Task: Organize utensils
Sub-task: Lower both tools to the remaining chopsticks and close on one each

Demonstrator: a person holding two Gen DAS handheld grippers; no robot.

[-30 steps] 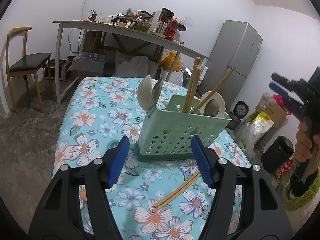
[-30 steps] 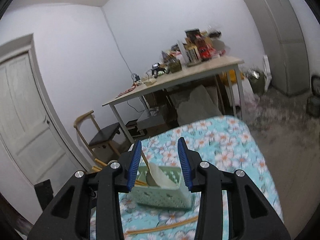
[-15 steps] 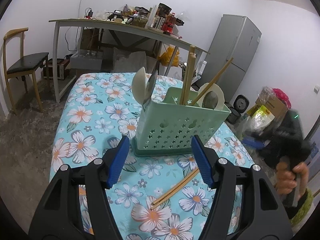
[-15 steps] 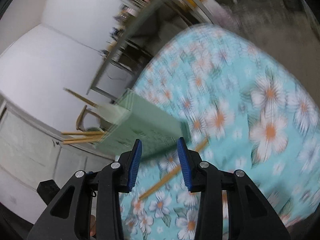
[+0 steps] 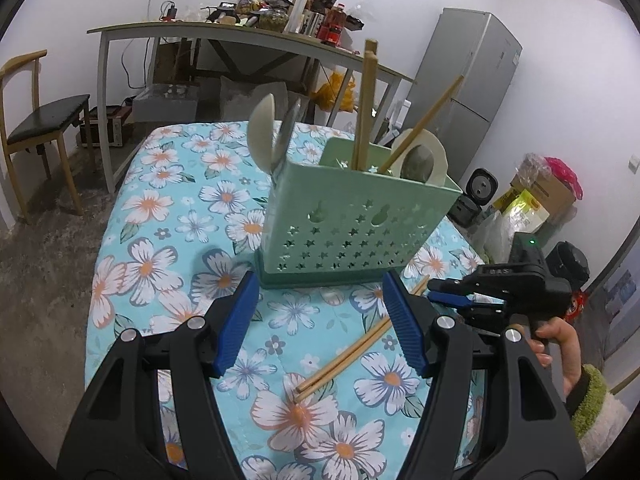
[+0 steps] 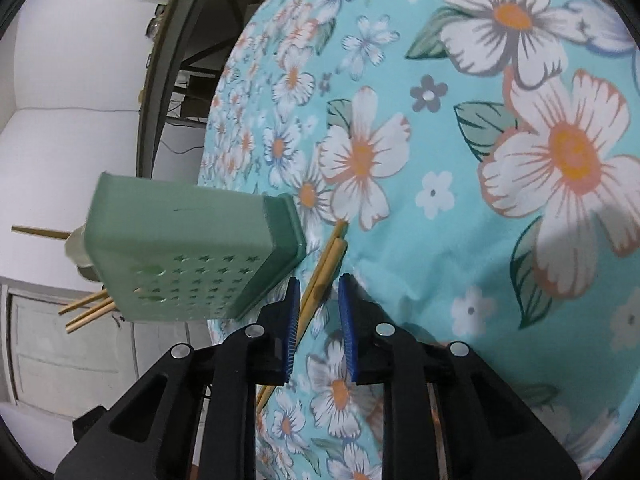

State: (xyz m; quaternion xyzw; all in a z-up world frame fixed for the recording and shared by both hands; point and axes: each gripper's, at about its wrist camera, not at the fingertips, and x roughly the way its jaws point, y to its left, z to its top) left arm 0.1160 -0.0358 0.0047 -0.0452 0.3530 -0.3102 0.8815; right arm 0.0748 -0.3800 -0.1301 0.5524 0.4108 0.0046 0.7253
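A turquoise cloth printed with white and orange flowers (image 5: 168, 216) covers the desk. Behind it stands a long wooden-topped table on pale metal legs (image 5: 120, 36), its top crowded with bottles, packets and cables (image 5: 280, 8). Under that table sit cardboard boxes and a clear plastic box (image 5: 166, 98). To the left, against the white wall, is a wooden chair with a black padded seat (image 5: 44, 116). A tall silver two-door refrigerator (image 5: 468, 88) fills the right corner, with a small black cooker (image 5: 478, 192) and a cardboard box topped by a pink bag (image 5: 548, 184) on the grey concrete floor (image 5: 44, 272) near it.
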